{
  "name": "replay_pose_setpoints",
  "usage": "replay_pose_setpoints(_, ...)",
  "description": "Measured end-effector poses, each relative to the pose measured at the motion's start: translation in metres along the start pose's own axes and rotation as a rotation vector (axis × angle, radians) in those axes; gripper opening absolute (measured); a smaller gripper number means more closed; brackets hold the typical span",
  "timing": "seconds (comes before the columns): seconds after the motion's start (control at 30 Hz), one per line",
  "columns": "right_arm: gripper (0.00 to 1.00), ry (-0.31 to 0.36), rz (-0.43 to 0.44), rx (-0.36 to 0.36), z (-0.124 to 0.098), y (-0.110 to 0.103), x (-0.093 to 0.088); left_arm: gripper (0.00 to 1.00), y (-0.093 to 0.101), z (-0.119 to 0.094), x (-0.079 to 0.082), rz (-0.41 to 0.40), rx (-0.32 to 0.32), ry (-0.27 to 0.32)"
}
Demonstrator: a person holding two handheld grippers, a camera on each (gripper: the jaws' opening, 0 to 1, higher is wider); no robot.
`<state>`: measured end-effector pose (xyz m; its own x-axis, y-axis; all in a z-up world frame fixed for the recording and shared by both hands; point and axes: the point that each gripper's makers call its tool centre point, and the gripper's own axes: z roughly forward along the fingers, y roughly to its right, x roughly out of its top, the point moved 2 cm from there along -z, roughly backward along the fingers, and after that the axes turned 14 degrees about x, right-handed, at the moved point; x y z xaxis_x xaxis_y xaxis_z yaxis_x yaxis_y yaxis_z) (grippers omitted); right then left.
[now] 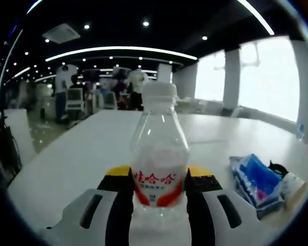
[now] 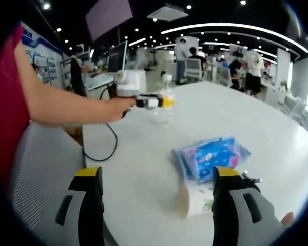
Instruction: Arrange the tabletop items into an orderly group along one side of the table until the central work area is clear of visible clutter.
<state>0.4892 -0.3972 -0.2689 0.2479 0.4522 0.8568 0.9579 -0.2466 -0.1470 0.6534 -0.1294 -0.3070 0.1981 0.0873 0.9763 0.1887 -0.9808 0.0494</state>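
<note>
Clear bottle [image 1: 159, 154], one, clamped by left gripper [image 1: 159, 190]; right gripper [image 2: 159, 177] apart; one blue packet [image 2: 210, 156].

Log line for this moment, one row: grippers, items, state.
left gripper: shut on bottle, upright on table | right gripper: open, holding nothing | blue pack: on table, beyond right gripper | sorting not finished

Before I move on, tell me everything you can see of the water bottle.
The water bottle is clear plastic with a white screw cap and a red-and-white label band with characters low on its body. It stands upright on the white table, held between the two jaws of the left tool, which close on it at label height. In the right gripper view it appears far off, gripped by that tool near the table's far-left side, apart from the blue packet.
</note>
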Motion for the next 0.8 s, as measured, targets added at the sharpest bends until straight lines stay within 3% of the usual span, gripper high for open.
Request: replay_pose_setpoints(0.8,0.89,0.040,0.000,-0.026,-0.002,0.003,0.006,0.37,0.009,-0.018,-0.001,0.014,0.038,0.095)
